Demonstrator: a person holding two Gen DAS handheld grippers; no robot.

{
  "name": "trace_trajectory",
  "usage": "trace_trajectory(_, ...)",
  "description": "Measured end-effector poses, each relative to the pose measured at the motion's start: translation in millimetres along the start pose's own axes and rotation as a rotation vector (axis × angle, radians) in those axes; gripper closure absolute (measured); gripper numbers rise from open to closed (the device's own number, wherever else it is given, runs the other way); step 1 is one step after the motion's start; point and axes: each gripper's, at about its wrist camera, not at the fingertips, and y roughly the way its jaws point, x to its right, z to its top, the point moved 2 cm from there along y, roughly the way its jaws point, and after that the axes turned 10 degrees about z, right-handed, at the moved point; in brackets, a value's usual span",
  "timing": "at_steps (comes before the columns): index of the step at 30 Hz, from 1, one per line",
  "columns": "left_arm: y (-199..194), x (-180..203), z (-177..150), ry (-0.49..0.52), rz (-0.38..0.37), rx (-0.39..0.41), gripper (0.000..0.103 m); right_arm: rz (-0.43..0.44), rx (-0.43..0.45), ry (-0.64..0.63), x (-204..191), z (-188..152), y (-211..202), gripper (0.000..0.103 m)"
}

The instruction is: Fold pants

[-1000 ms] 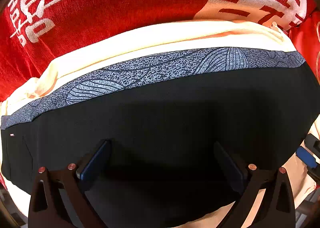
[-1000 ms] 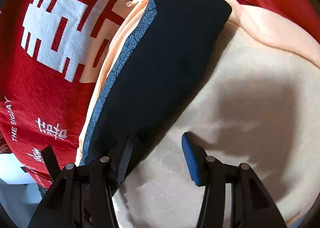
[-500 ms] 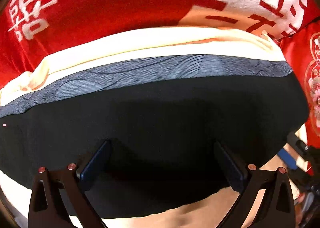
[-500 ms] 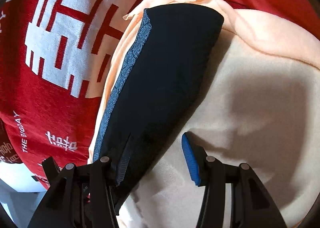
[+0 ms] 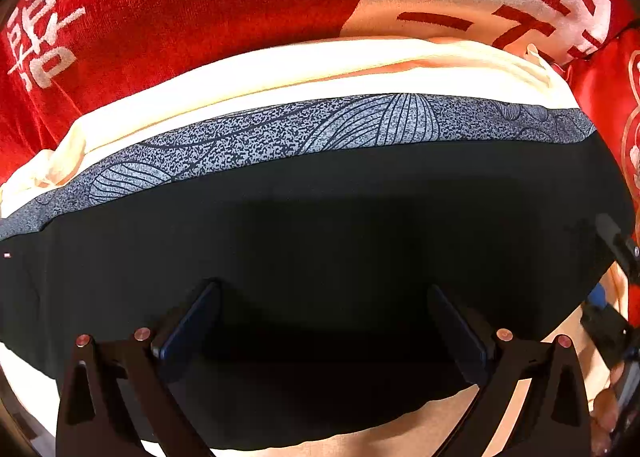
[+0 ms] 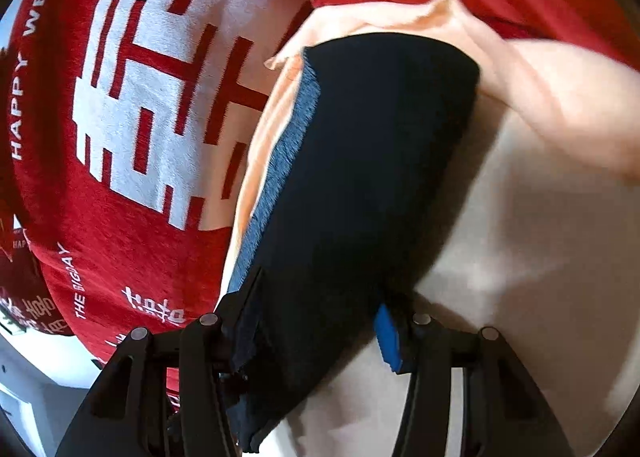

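The black pants (image 5: 320,233) lie folded on a cream cloth, with a grey patterned stripe (image 5: 304,133) along the far edge. My left gripper (image 5: 324,321) is open, its fingers spread wide just over the black fabric near the near edge. In the right wrist view the pants (image 6: 360,177) run away from me as a long black bundle. My right gripper (image 6: 316,321) is open with its jaws on either side of the bundle's near end; the blue pad (image 6: 386,339) shows on the right side.
A cream cloth (image 6: 540,297) lies under the pants on a red blanket (image 5: 180,5) with white characters (image 6: 160,97). The right gripper (image 5: 612,321) shows at the right edge of the left wrist view. A white floor or furniture edge (image 6: 24,397) is at lower left.
The right gripper has moved forward so the pants' end now lies between its jaws. The left view shifted slightly sideways and back; its jaws stay spread.
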Motion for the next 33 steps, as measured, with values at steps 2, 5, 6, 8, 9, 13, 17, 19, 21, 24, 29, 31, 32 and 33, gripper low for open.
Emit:
trace_trajectory(2, 1, 4, 4, 0.0, 0.003, 0.001, 0.0, 0.01, 0.001, -0.02, -3, 4, 3, 0.046)
trace_trajectory(5, 1, 8, 2, -0.001, 0.009, 0.005, 0.0, 0.021, 0.003, -0.033, -6, 12, 11, 0.046)
trace_trajectory(6, 1, 8, 1, -0.001, 0.009, 0.005, 0.0, 0.023, 0.003, -0.029, -6, 14, 12, 0.046)
trace_trajectory(8, 0, 10, 0, -0.001, 0.009, 0.005, 0.0, 0.023, -0.003, -0.02, -7, 17, 16, 0.046)
trace_trajectory(9, 1, 10, 0, -0.001, 0.01, 0.005, 0.0, 0.016, -0.008, -0.015, -7, 19, 17, 0.046)
trace_trajectory(13, 1, 15, 0, 0.0, 0.011, 0.003, 0.0, -0.083, -0.04, -0.001, -6, 21, 23, 0.068)
trace_trajectory(17, 1, 16, -1, 0.002, 0.01, 0.003, 0.0, -0.09, -0.041, 0.061, 5, 23, 20, 0.083)
trace_trajectory(19, -1, 17, 1, 0.003, 0.009, 0.002, 0.0, -0.106, -0.043, 0.054, 3, 23, 21, 0.084)
trace_trajectory(21, -2, 16, 0, 0.002, 0.008, 0.002, 0.0, -0.139, -0.051, 0.012, -3, 23, 22, 0.084)
trace_trajectory(24, 0, 11, 6, 0.003, 0.006, 0.004, 0.0, -0.151, -0.057, 0.005, -4, 23, 22, 0.084)
trace_trajectory(29, -4, 9, 9, 0.016, -0.004, 0.003, 0.0, -0.154, -0.06, 0.007, -3, 24, 23, 0.084)
trace_trajectory(31, -11, 9, 11, 0.036, -0.027, 0.017, 0.0, -0.157, -0.062, -0.001, -4, 24, 23, 0.084)
trace_trajectory(32, -15, 9, 10, 0.042, -0.047, 0.028, 0.0, -0.16, -0.063, -0.004, -5, 24, 24, 0.084)
trace_trajectory(33, -18, 9, 10, 0.044, -0.06, 0.037, 0.002, -0.162, -0.064, -0.008, -6, 24, 22, 0.084)
